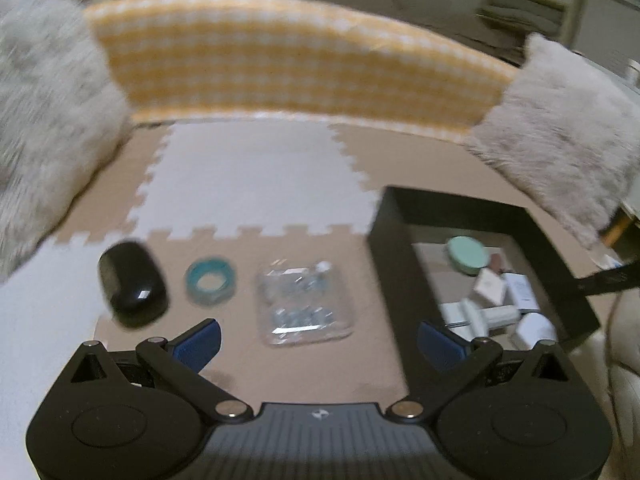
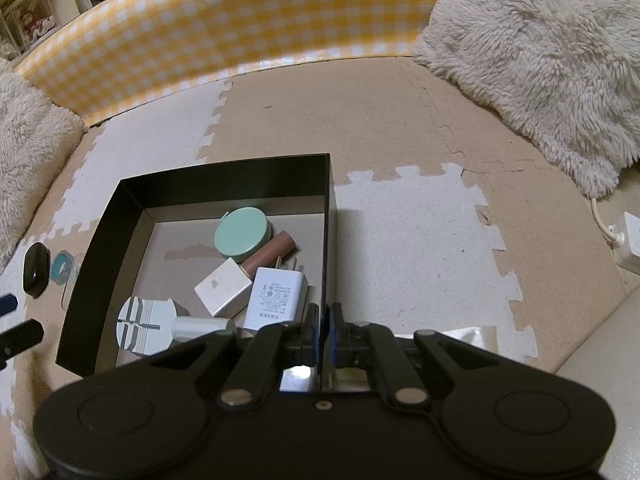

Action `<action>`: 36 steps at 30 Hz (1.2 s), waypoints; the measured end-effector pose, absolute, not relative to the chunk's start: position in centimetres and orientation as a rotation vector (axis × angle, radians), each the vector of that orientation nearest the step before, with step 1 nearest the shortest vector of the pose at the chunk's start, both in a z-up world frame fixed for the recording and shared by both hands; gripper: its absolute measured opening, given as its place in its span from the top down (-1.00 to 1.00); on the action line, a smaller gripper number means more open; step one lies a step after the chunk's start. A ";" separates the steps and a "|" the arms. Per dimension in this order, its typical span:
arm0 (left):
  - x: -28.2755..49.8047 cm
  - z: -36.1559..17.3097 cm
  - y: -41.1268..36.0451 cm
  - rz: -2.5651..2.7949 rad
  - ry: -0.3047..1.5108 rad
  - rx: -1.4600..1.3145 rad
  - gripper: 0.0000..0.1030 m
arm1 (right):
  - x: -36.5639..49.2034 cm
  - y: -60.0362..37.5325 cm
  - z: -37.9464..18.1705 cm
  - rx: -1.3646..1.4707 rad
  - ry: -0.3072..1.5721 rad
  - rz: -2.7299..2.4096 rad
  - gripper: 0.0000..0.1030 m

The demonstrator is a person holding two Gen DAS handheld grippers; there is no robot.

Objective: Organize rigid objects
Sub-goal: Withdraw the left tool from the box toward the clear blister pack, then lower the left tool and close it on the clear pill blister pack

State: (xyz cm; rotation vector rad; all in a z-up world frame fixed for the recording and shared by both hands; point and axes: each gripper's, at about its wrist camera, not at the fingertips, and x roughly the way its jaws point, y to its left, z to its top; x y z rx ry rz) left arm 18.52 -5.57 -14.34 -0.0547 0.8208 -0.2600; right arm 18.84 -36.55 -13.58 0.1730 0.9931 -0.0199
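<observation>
In the left wrist view my left gripper (image 1: 318, 340) is open and empty above the foam mat. Just ahead of it lie a clear plastic case (image 1: 305, 300), a teal tape ring (image 1: 211, 280) and a black oval case (image 1: 132, 284). A black box (image 1: 394, 280) stands to the right. In the right wrist view my right gripper (image 2: 325, 334) is shut on the right wall of the black box (image 2: 326, 240). Inside lie a green round tin (image 2: 241, 234), a brown tube (image 2: 270, 254), a white charger (image 2: 274, 298), a white cube (image 2: 223, 292) and a white round piece (image 2: 146, 324).
A yellow checked barrier (image 2: 224, 28) runs along the back of the mat. Fluffy cushions (image 2: 540, 56) (image 1: 44, 120) sit at both sides. A white power strip with cable (image 2: 628, 240) lies at the far right. The left gripper's fingertips (image 2: 8, 304) show beside the box.
</observation>
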 end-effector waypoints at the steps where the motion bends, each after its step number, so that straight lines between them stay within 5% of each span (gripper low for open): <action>1: 18.7 -14.7 -5.3 -0.243 0.829 -0.063 -1.00 | 18.8 -36.5 -13.6 0.171 0.993 -0.020 0.90; 7: 19.4 -16.3 -4.8 -0.220 0.827 -0.109 -0.73 | 18.9 -36.4 -13.5 0.165 0.994 -0.021 0.90; 36: 22.3 -19.3 -6.6 -0.311 0.783 -0.034 -0.69 | 18.9 -35.9 -13.6 0.127 0.998 -0.024 0.90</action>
